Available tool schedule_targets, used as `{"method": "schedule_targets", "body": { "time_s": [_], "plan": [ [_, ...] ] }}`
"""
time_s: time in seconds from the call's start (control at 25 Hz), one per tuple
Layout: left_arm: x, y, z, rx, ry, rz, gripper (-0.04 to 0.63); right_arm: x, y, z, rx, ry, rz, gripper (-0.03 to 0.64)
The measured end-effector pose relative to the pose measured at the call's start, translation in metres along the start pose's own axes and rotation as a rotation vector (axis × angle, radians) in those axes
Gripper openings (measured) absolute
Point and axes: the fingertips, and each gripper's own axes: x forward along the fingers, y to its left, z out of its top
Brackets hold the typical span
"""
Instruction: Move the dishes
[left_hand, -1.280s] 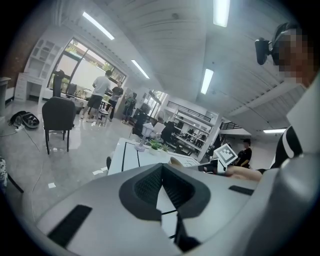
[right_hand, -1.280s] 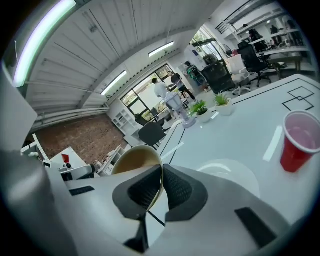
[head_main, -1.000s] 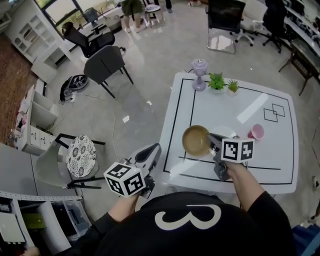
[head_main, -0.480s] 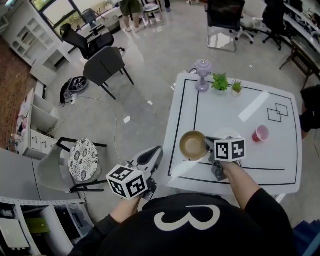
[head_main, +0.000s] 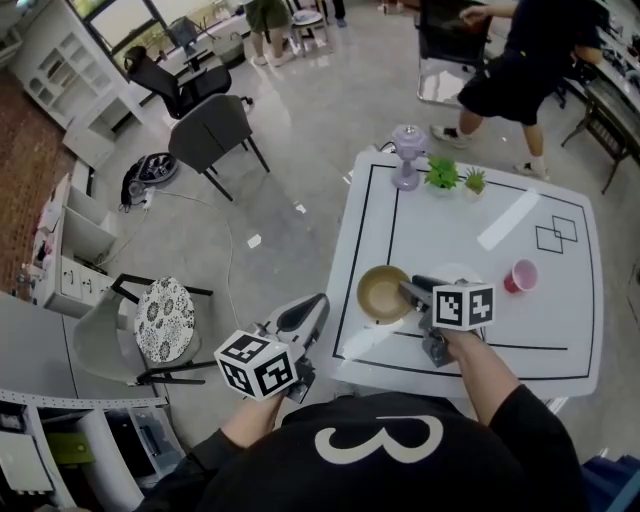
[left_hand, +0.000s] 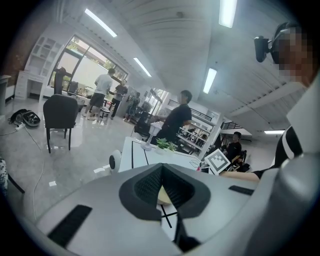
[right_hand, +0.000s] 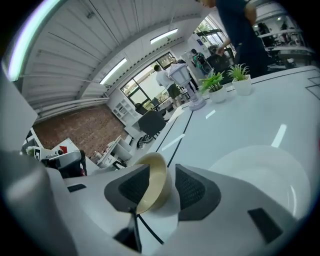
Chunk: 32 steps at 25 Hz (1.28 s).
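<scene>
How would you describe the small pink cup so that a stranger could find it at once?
Look at the white square table with black lines. Near its right edge, close to two overlapping squares drawn in black, stands the small pink cup. It is the only pink thing there; the round tan bowl and white plate lie to its left.

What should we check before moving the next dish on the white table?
1. Grip released: ok; the right gripper has just been opening its jaws, and the rim of the bowl stands between the parted pads.
2. The bowl flat on the table: cannot tell; it looks tilted in the right gripper view.
3. The white plate clear of the bowl: ok, they lie apart.
4. The left gripper free: ok, jaws together, empty, beside the table.
5. The pink cup out of the way: ok, past the plate.
</scene>
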Motion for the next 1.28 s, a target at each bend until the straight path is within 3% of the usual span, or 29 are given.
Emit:
{"method": "schedule_targets", "body": {
  "time_s": [0.16,0.4,0.6,0.76,0.88,1.12,1.28],
  "plan": [
    [0.003,-0.014,0.001,0.005,-0.012,0.009,0.0,-0.018,0.0,0.011,-0.071,-0.032,0.025,0.186],
    [0.018,-0.053,0.002,0.011,-0.027,-0.007,0.0,-0.072,0.017,0.03,-0.296,-0.087,0.141,0.184],
    [0.035,-0.105,0.006,0.042,-0.039,-0.06,0.0,-0.14,0.039,0.041,-0.501,-0.17,0.261,0.127],
    [0.043,-0.149,0.005,0.073,-0.051,-0.106,0.0,-0.19,0.047,0.042,-0.585,-0.235,0.308,0.008],
    [0.049,-0.183,0.003,0.078,-0.066,-0.143,0.0,-0.22,0.055,0.033,-0.652,-0.246,0.356,0.008],
    [0.054,-0.237,0.004,0.103,-0.109,-0.191,0.0,-0.269,0.06,0.021,-0.622,-0.264,0.471,0.008],
    [0.051,-0.255,-0.002,0.111,-0.127,-0.195,0.0,-0.287,0.054,0.017,-0.597,-0.276,0.489,0.008]
  ]
}}
